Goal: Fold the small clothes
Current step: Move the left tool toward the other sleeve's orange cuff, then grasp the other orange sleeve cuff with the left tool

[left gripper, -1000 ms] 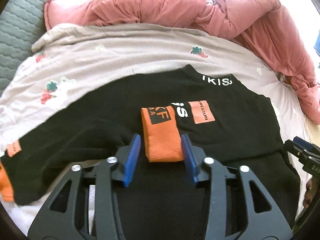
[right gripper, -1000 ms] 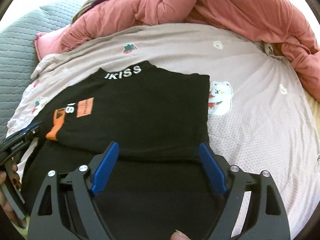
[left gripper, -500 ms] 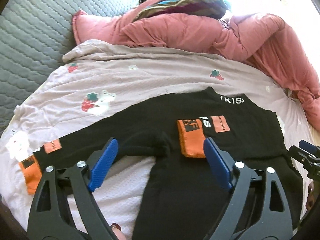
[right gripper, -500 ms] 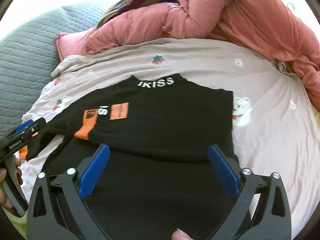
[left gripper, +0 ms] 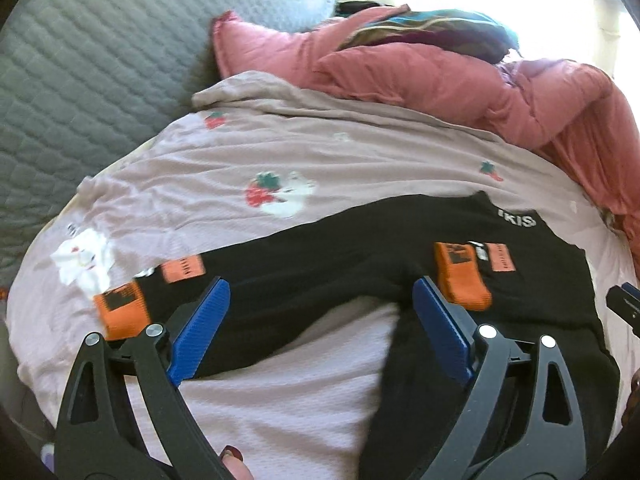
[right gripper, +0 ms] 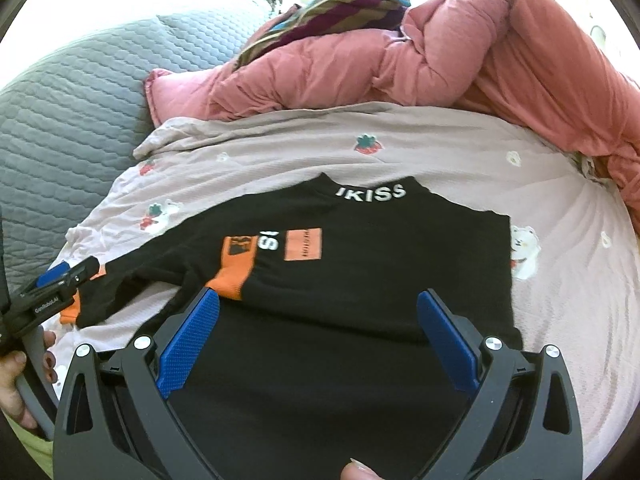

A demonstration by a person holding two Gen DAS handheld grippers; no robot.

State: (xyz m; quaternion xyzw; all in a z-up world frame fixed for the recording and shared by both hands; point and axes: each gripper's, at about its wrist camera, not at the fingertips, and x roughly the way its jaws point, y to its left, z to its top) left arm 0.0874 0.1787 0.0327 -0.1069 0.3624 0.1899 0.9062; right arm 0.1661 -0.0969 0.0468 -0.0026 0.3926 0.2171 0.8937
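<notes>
The black top (right gripper: 360,256) lies flat on the pale printed sheet (right gripper: 560,280), one orange-cuffed sleeve (right gripper: 236,268) folded across its chest, the other stretched out left. Both the left gripper (left gripper: 320,328) and right gripper (right gripper: 320,332) have just been opening and hang wide above it, holding nothing. A pink quilt (right gripper: 440,52) is heaped at the far side.

Blown-out backlight, fisheye-warped edges

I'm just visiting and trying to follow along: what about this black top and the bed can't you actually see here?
- Hem of the black top: right wrist view, behind the right tool and cut off by the bottom edge.
- Collar lettering: left wrist view, blurred and only partly readable.
- Striped cloth: right wrist view, mostly behind the pink quilt, so I can't tell what it is.
- Room beyond the bed: both views, washed out by glare.
</notes>
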